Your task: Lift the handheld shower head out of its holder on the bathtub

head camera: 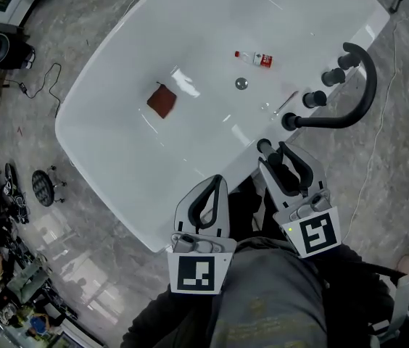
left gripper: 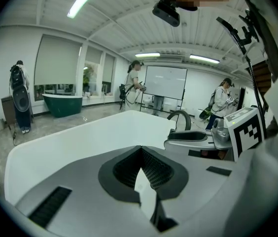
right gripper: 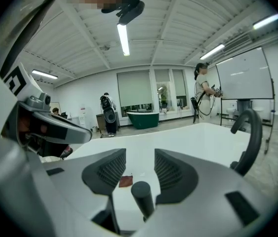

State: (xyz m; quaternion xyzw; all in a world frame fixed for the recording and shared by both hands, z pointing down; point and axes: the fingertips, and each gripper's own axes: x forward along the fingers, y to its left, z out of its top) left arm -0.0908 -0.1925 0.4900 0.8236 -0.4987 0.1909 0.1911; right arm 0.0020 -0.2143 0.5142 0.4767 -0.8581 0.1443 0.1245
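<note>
White glossy bathtub (head camera: 110,129) on a grey marbled floor (head camera: 81,27); in it a rust-red cloth (head camera: 162,100) and a clear bottle (head camera: 254,58) with a red label. Faucet (head camera: 360,85), knobs (head camera: 333,77) and shower head (head camera: 265,146) are matte black. Left gripper (head camera: 217,185) and right gripper (head camera: 277,154) are pale grey with black ribbed pads (right gripper: 171,172) and black-and-white square-marker cubes (head camera: 199,274).

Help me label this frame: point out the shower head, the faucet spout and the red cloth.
shower head (right gripper: 140,189): right gripper view, dark rounded top end.
faucet spout (head camera: 370,85): head view, bend of black arch.
red cloth (head camera: 162,100): head view, its middle.
</note>
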